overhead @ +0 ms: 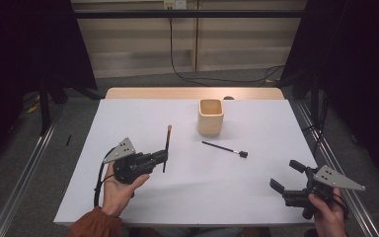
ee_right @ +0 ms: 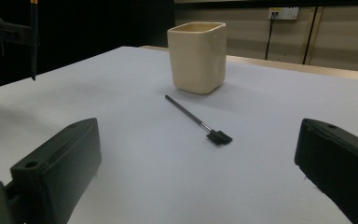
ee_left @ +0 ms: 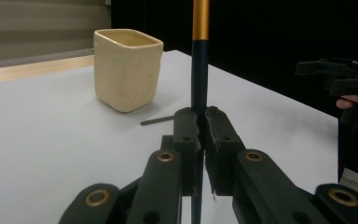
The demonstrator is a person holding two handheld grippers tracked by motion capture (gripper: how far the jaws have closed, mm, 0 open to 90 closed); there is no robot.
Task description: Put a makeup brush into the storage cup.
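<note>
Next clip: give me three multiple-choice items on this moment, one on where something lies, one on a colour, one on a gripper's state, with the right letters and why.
1. Where does the small black-headed brush lie?
A. inside the cup
B. flat on the table in front of the cup
C. in the right gripper

2. What colour is the square cup?
A. cream
B. blue
C. red

3. What is the state of the left gripper?
A. wide open above the table
B. shut on the cup's rim
C. shut on a dark brush with a gold band

Answers:
1 B: the high view and the right gripper view show it lying on the white table, apart from the cup.
2 A: every view shows the cup pale cream.
3 C: the left gripper view shows both pads pressed on the dark brush; the right gripper stands open and empty.
</note>
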